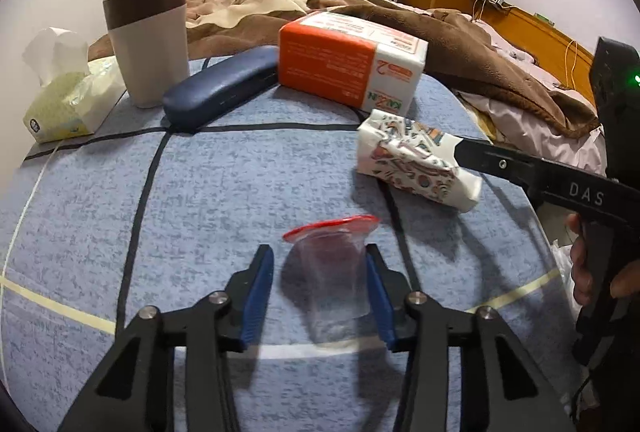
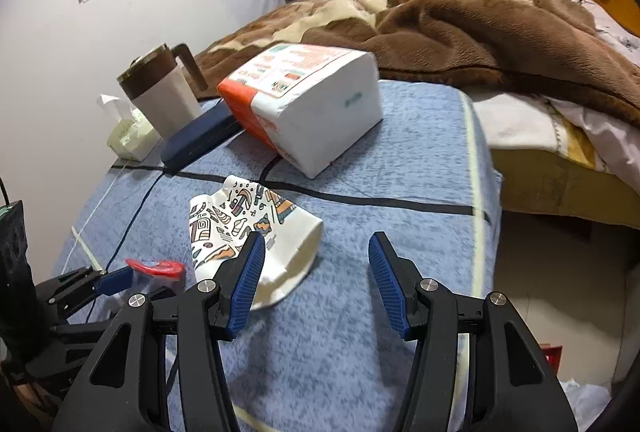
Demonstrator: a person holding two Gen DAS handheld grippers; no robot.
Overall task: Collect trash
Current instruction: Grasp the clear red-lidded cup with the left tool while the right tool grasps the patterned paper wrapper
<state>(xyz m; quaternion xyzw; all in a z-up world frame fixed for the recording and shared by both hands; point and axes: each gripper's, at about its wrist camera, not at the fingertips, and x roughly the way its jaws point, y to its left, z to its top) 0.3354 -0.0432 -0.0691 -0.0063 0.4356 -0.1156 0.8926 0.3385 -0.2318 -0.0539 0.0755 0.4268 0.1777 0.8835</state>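
A clear plastic cup with a red rim (image 1: 332, 272) lies on its side on the blue tablecloth (image 1: 200, 216). It sits between the jaws of my left gripper (image 1: 319, 250); the right pad is at its wall, while a gap shows at the left pad. A crushed white paper cup with a colourful pattern (image 2: 256, 228) lies further right. My right gripper (image 2: 317, 238) is open just right of it, its left finger (image 2: 250, 264) over the cup's edge and only cloth between the jaws. In the left wrist view a right-gripper finger (image 1: 500, 164) reaches the patterned cup (image 1: 408, 160).
At the back stand a beige and brown tumbler (image 1: 148, 36), a dark blue glasses case (image 1: 220, 88), an orange and white tissue pack (image 1: 348, 60) and a green tissue pack (image 1: 64, 104). A bed with a brown blanket (image 2: 460, 32) lies beyond. The table's right edge (image 2: 476, 192) drops to the floor.
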